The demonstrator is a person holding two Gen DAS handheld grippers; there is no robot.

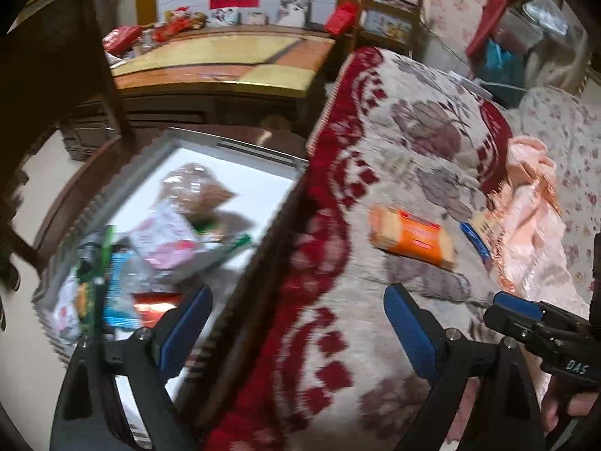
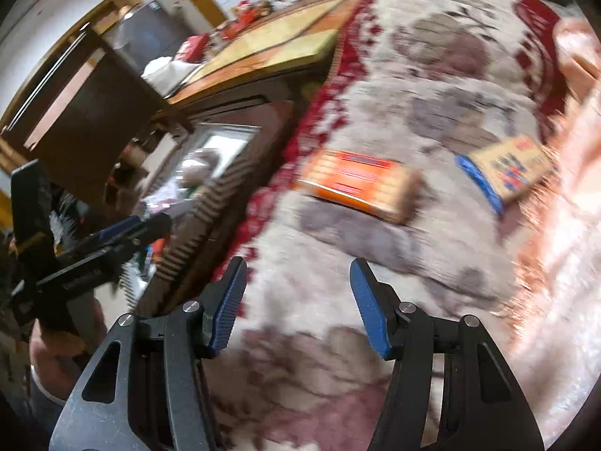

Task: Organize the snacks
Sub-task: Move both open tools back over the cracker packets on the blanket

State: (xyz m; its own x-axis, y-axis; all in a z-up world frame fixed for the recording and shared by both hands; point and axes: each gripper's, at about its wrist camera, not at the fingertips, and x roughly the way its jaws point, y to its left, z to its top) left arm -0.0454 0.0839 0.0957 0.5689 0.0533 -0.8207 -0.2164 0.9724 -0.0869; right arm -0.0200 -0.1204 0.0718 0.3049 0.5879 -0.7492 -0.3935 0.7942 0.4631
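Observation:
An orange pack of crackers (image 1: pixel 411 238) (image 2: pixel 360 184) lies on a sofa cover patterned in red and grey (image 1: pixel 375 338). To its right lies a yellow box with a blue edge (image 1: pixel 479 233) (image 2: pixel 507 169). Left of the sofa, a white tray with a grey rim (image 1: pixel 240 176) (image 2: pixel 225 133) holds several snack packets (image 1: pixel 165 236). My left gripper (image 1: pixel 300 300) is open and empty, straddling the sofa's edge. My right gripper (image 2: pixel 298 285) is open over the cover, short of the orange pack, with nothing between its fingers. Each gripper shows in the other's view (image 1: pixel 526 315) (image 2: pixel 124 233).
A wooden table with a yellow and orange top (image 1: pixel 225 60) (image 2: pixel 270 41) stands behind the tray, with red packets at its far end. A dark chair (image 1: pixel 56 56) is at the left. Pink cloth (image 1: pixel 533 225) lies right of the yellow box.

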